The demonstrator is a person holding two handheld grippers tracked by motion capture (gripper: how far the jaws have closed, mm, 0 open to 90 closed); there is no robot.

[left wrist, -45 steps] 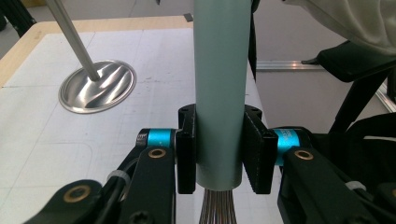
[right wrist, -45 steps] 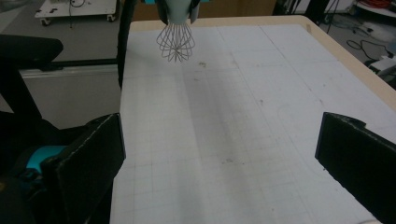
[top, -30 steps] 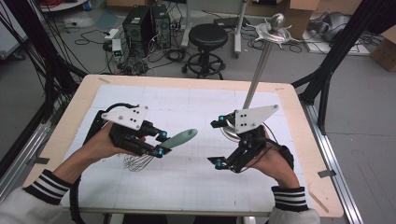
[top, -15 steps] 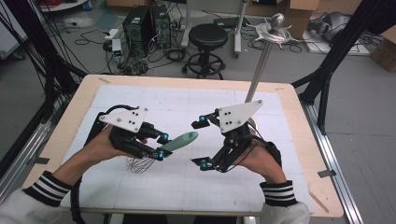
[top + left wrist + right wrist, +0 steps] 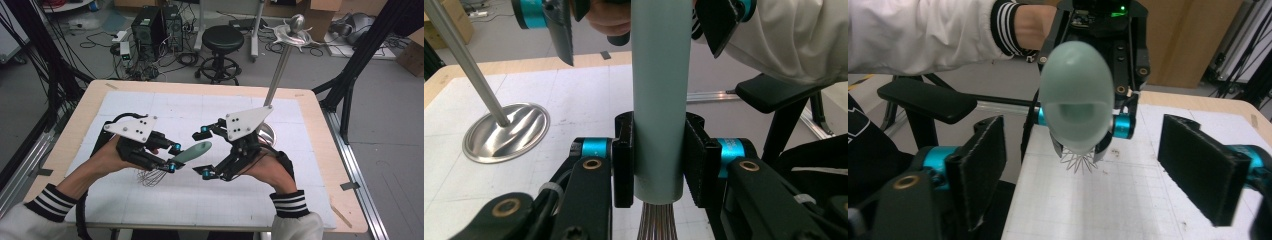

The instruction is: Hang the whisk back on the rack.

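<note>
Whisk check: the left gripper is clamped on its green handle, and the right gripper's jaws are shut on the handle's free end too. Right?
Not quite. The left gripper does clamp the whisk handle, but the right gripper has open jaws, just closing in, either side of the handle's end without touching, as the right gripper view shows.

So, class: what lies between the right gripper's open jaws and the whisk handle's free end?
Nothing: in the right gripper view, the right gripper faces the whisk handle with only air between, above bare white mat.
</note>
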